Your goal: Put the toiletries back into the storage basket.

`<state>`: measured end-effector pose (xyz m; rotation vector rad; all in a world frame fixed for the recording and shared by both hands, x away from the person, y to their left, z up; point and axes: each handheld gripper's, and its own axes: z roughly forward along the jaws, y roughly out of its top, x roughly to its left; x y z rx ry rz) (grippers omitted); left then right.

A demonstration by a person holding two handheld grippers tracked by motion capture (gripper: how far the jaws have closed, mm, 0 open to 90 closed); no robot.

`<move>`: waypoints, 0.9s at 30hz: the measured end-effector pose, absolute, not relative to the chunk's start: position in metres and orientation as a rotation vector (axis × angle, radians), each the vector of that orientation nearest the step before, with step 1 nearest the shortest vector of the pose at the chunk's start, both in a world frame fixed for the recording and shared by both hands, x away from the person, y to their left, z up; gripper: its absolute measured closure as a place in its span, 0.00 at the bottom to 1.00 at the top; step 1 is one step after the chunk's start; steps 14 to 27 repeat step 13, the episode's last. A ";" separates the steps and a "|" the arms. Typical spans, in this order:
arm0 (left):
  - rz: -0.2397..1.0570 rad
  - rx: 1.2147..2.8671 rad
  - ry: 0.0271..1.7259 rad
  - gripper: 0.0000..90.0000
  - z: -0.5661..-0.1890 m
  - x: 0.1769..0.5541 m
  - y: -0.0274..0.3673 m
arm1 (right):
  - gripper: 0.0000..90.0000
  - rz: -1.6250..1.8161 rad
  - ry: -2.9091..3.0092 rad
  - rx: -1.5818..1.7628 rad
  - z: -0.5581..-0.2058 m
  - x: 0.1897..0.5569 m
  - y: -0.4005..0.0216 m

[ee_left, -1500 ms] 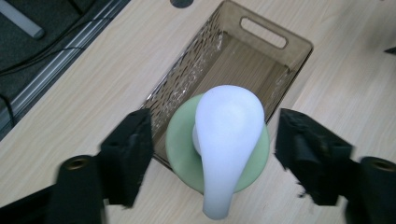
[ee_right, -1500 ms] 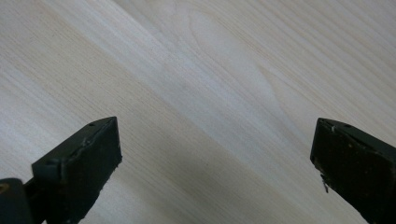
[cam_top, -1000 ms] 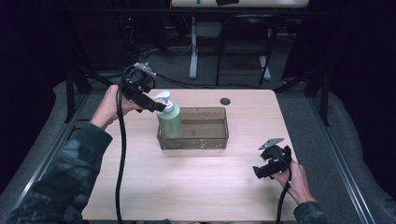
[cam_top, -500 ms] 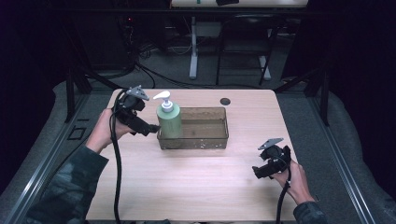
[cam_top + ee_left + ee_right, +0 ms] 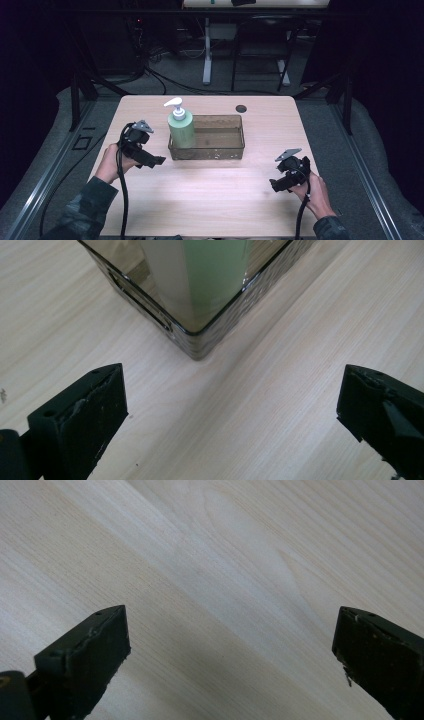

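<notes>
The left gripper [image 5: 159,161] sits low over the table [image 5: 210,200], just left of the bin [image 5: 235,150], and its jaws are spread wide with nothing between them. They have just been opening, and nothing is between them. In the left gripper view the near corner of the bin [image 5: 197,342] is straight ahead, with bare wood under both jaws. It looks like the bottle [image 5: 181,131] has been let go and the hand is moving off. To do that well, pull the gripper straight back from the bin and keep the jaws wide, so they do not bump the bin wall or tip the bottle. Go slow near the pump [image 5: 174,104], since it sticks out to the left at the top. The bin is a see-through brown box in the middle of the table. The green bottle stands up straight inside it, tucked into the left end. The rest of the bin looks bare. A small dark disc [image 5: 241,108] lies on the table behind the bin. On the right, well away from the bin, the right gripper [image 5: 275,186] rests near the table edge with its jaws spread too, holding nothing.
</notes>
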<state>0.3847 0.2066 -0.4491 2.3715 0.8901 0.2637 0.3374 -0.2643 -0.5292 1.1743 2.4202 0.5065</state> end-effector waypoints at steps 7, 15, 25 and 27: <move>0.246 2.388 0.906 0.00 -0.471 0.389 0.208 | 0.02 0.506 2.409 1.177 -0.530 0.336 -0.267; 0.202 2.397 0.909 0.00 -0.488 0.391 0.211 | 0.02 0.492 2.408 1.172 -0.532 0.337 -0.269; 0.202 2.397 0.909 0.00 -0.488 0.391 0.211 | 0.02 0.492 2.408 1.172 -0.532 0.337 -0.269; 0.202 2.397 0.909 0.00 -0.488 0.391 0.211 | 0.02 0.492 2.408 1.172 -0.532 0.337 -0.269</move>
